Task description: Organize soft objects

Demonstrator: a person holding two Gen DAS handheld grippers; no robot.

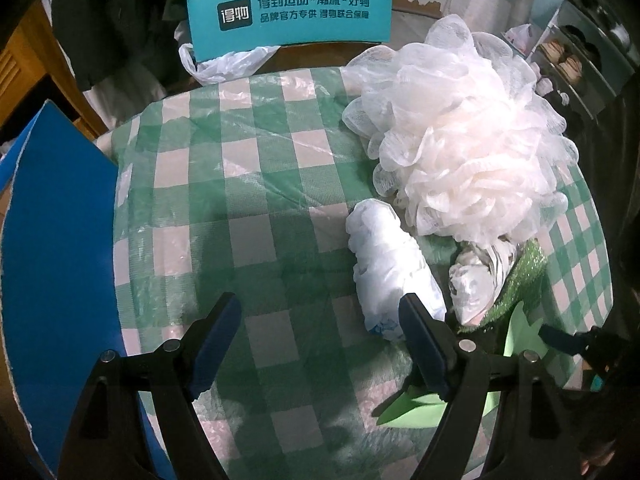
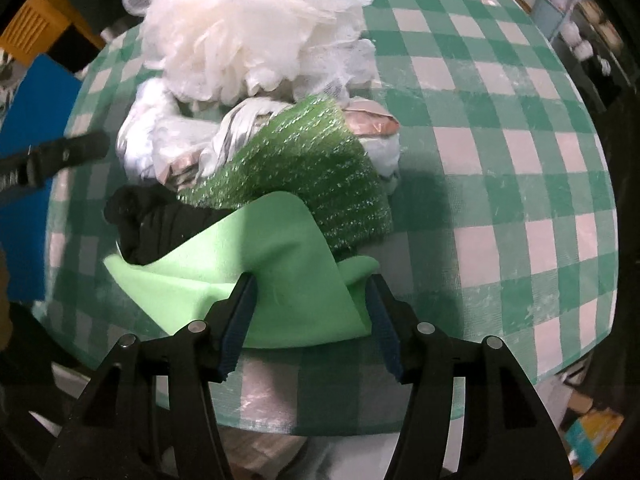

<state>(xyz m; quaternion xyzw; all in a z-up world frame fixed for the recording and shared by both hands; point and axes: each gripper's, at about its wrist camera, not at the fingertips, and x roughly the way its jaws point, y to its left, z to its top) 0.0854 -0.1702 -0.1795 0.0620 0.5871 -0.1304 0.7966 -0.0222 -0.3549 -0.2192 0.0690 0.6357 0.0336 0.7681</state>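
Note:
A pile of soft things lies on the round table with a green-and-white checked cloth [image 1: 248, 200]. A big white mesh bath pouf [image 1: 464, 136] sits at the back; it also shows in the right wrist view [image 2: 244, 24]. Below it lie a rolled white plastic bag [image 1: 390, 268], a crumpled packet [image 1: 476, 284], a glittery green scrubbing cloth [image 2: 316, 172], a black cloth [image 2: 160, 224] and a light green cloth [image 2: 280, 272]. My left gripper [image 1: 320, 316] is open and empty, its right finger beside the plastic roll. My right gripper [image 2: 310, 300] is open around the light green cloth's fold.
A blue board [image 1: 52, 232] stands at the table's left edge. A teal chair back [image 1: 288, 12] with white print is behind the table, with a plastic bag [image 1: 224, 64] under it. Shelves [image 1: 576, 64] stand at the far right.

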